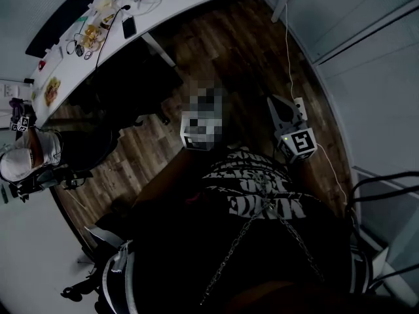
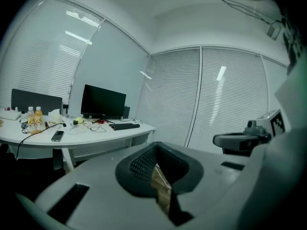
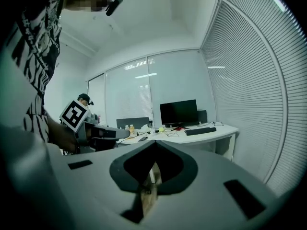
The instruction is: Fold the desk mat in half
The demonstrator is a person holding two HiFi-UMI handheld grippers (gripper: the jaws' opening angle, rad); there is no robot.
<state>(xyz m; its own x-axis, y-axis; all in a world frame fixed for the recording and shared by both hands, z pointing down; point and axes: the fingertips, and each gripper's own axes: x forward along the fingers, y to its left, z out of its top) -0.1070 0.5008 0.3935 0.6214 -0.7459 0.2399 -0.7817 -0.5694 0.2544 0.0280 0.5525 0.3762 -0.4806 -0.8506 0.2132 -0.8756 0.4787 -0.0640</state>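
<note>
Nothing of the fold has begun, as far as these views show: the desk mat is in no picture, so I cannot tell where it lies or whether it is flat or already doubled. The left gripper (image 2: pixel 157 152) has its jaws pressed together on nothing, with only a sliver of wooden floor (image 1: pixel 216 51) showing through the slit between the pads. The right gripper (image 3: pixel 153 150) is the same, jaws together and empty. Both are held in the air in front of the person's body, side by side over the floor and well apart from the white surface (image 2: pixel 96 137). That surface carries a monitor (image 2: pixel 103 102), a keyboard (image 2: pixel 123 126) near its right end, a phone (image 2: pixel 57 135) at its near edge, and bottles (image 2: pixel 33 115) and cables towards its left end, but no mat that can be made out. A second person (image 1: pixel 29 159) in a cap is at the left edge of the head view. My judgement is that the whole task remains: finding the mat, pinching one edge with both jaws, carrying it over to the opposite edge and letting go.
</note>
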